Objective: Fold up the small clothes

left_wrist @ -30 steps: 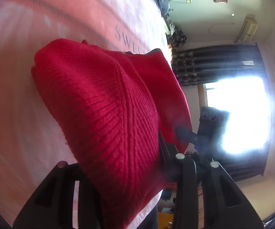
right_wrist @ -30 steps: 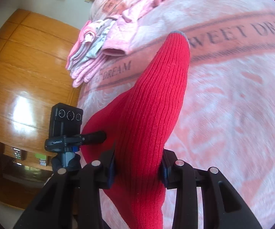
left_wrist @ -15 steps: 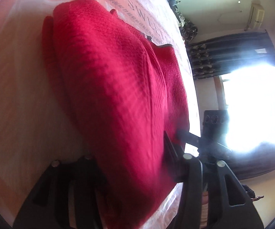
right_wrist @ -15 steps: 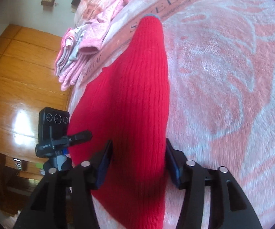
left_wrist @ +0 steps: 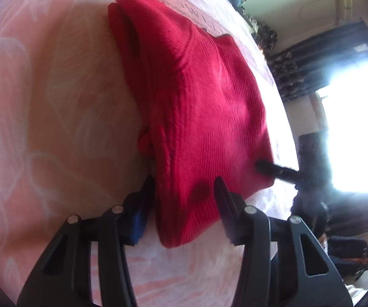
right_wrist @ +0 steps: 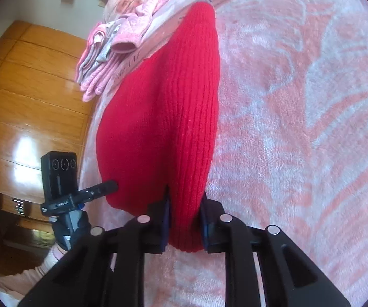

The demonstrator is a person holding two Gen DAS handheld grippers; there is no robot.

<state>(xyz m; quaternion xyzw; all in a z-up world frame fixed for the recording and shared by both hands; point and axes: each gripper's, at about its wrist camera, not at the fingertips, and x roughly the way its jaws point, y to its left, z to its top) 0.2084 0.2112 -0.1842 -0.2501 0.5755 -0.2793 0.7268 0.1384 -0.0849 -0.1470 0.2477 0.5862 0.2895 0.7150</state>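
Observation:
A red knitted sweater lies folded on the pink patterned blanket. My left gripper is open, and the sweater's near edge lies loosely between its fingers. In the right wrist view the same red sweater stretches away from me across the blanket. There my right gripper is shut on the sweater's ribbed near edge, pinching it between the blue pads.
A pile of pink and grey clothes sits beyond the sweater near the bed's far edge. The other gripper's camera unit shows at the left, over a wooden floor. A bright window and dark curtains lie past the bed.
The sweater has come down from a lifted bundle to lie flatter on the blanket. My left jaws have widened around it, while the right jaws have closed tighter on its edge.

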